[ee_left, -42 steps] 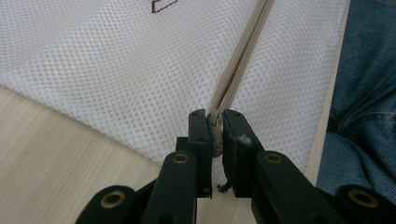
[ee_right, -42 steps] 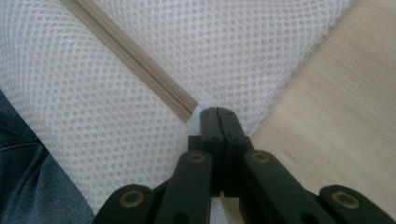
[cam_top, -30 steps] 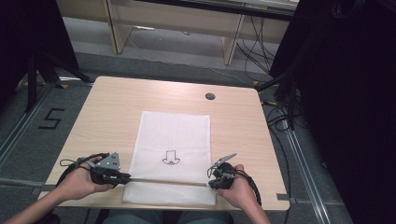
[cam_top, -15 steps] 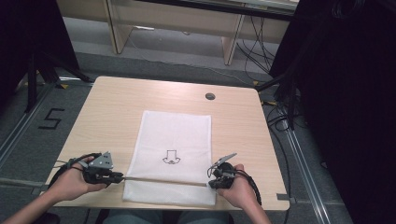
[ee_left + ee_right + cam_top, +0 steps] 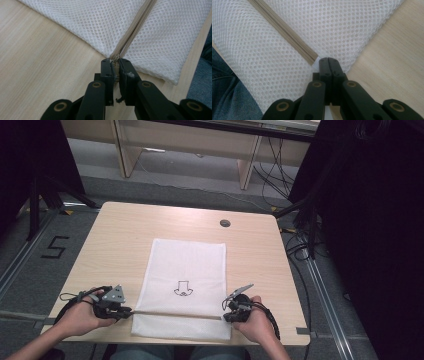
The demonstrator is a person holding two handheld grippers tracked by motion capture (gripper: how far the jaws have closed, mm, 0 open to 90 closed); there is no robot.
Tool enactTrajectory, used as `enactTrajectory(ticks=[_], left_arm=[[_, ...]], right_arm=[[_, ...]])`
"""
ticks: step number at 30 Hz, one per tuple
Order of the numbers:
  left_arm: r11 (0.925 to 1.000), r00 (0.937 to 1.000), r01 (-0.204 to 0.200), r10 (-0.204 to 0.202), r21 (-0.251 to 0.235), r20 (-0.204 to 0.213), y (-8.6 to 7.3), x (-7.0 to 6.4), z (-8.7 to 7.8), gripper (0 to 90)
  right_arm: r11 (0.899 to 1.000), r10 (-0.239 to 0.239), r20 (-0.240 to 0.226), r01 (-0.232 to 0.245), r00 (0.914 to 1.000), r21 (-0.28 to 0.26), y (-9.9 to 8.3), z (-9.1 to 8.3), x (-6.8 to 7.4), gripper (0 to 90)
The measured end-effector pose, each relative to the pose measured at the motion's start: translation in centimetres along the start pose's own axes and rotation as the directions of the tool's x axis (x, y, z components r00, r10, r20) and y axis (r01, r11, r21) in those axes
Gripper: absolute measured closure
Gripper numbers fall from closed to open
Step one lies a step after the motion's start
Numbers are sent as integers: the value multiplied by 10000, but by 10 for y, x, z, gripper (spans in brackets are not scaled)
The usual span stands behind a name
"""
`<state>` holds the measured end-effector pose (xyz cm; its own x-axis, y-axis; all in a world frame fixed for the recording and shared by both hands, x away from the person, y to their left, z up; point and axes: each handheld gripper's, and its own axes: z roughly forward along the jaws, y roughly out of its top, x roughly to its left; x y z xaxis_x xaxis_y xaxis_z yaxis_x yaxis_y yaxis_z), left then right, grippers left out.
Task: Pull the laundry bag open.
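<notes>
A: Start at the left. What has the left gripper (image 5: 125, 311) got?

B: In its own view the jaws are clamped on the zip pull (image 5: 115, 65), right where the zip (image 5: 132, 32) runs off the left edge of the mesh bag (image 5: 162, 37). The bag (image 5: 185, 285) lies flat in the middle of the table (image 5: 120, 235), near the person's edge, with the zip running left to right across its near part.

A: So the pull sits at the left end. How should it be handled?

B: I'd keep the pull in line with the zip, low and parallel to the table. Lift or twist it and the slider will likely bind, or the mesh may bunch into it.

A: And the right side?

B: The right gripper (image 5: 230, 312) is pinched shut on the bag's right edge, just past the end of the zip (image 5: 284, 32). In its view the jaws meet with the fabric corner between them.

A: Its job?

B: Anchor, I'd say. It should hold firm and pull lightly to the right so the zip stays taut and straight. If it slackens, the whole bag will probably slide left with the pull rather than the slider moving along the zip.

A: Any risk?

B: The mesh is thin; a hard tug could slip it from the right jaws.
</notes>
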<state>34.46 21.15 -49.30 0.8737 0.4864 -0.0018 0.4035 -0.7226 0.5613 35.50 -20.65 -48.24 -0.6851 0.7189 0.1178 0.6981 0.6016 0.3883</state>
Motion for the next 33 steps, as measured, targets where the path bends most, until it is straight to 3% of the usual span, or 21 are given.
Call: enactTrajectory(ticks=[1, 4, 6, 8, 10, 12, 13, 14, 16, 17, 18, 19, 20, 22, 24, 25, 27, 29, 30, 31, 33], left_arm=[[9996, 9996, 277, -277, -87, 17, 0, -2, 1, 820], [9995, 9997, 255, -255, -210, 14, -1, -2, 1, 819], [9994, 9994, -332, 332, -14, 132, -1, 3, -1, 818], [9988, 9997, 203, -195, -455, 177, -1, 1, 1, 816], [9996, 9997, -170, 174, -216, 179, -1, 5, -2, 814], [9996, 9998, -154, 158, -239, 157, -1, 5, -2, 798], [9977, 9996, 265, -258, -631, 113, -1, 2, 0, 781], [9966, 9995, 317, -311, -758, 96, 0, 2, -1, 759], [9908, 9978, 659, -642, -1180, 181, 0, 2, -5, 713], [9832, 9953, 952, -912, -1554, 330, 0, 3, -7, 680], [9750, 9931, 1164, -1112, -1895, 378, 1, 2, -7, 634], [9652, 9892, 1463, -1406, -2167, 416, 0, 4, -8, 601], [9526, 9852, 1707, -1614, -2518, 571, 0, 5, -8, 550], [9311, 9803, 1974, -1893, -3069, 562, 1, 9, -8, 483], [9225, 9819, 1867, -1862, -3378, 343, 2, 12, -8, 435], [9275, 9858, 1617, -1675, -3369, 120, 1, 15, -9, 414], [9217, 9839, 1684, -1789, -3495, 22, 0, 16, -8, 382], [9280, 9835, 1621, -1798, -3355, -222, -1, 18, -8, 357], [9249, 9823, 1729, -1872, -3387, -99, -1, 18, -7, 353], [9314, 9862, 1511, -1650, -3311, -143, -2, 20, -8, 349], [9288, 9864, 1495, -1639, -3389, -138, -2, 20, -7, 339]], right_arm=[[9999, -93, 8, 93, 10000, -60, 0, 0, -1, 900], [10000, 9, -9, -8, 10000, 12, 0, 0, 0, 900], [9999, -140, -34, 139, 9999, -29, 1, 0, -1, 900], [9999, -140, -20, 140, 9999, -31, 1, 1, -1, 900], [10000, -63, -7, 63, 10000, -50, 1, 0, -1, 900], [9996, 242, -165, -243, 9996, -114, 0, 0, -1, 880], [9993, 352, -209, -355, 9992, -153, -1, -2, -1, 852], [9989, 432, -296, -437, 9986, -172, -1, -3, -2, 819], [9986, 292, -188, -300, 9994, -440, -1, -6, -3, 778], [9964, 742, -30, -743, 9972, -402, -1, -10, -1, 758], [9955, 492, 31, -488, 9988, -807, -1, -12, -4, 738], [9938, 809, 78, -801, 9967, -773, -2, -15, -2, 727], [9920, 490, 176, -466, 9986, -1173, -2, -16, -6, 715], [9887, 688, 328, -637, 9971, -1354, -2, -17, -7, 699], [9873, 798, 449, -727, 9958, -1415, -3, -17, -8, 672], [9862, 927, 390, -863, 9949, -1411, -3, -18, -8, 655], [9853, 754, 513, -665, 9958, -1571, -3, -17, -9, 651], [9828, 874, 468, -784, 9951, -1673, -2, -18, -9, 643], [9828, 707, 507, -608, 9962, -1746, -1, -17, -11, 641], [9831, 931, 434, -849, 9947, -1619, -1, -18, -9, 639], [9821, 903, 453, -815, 9949, -1698, -1, -18, -10, 630]])
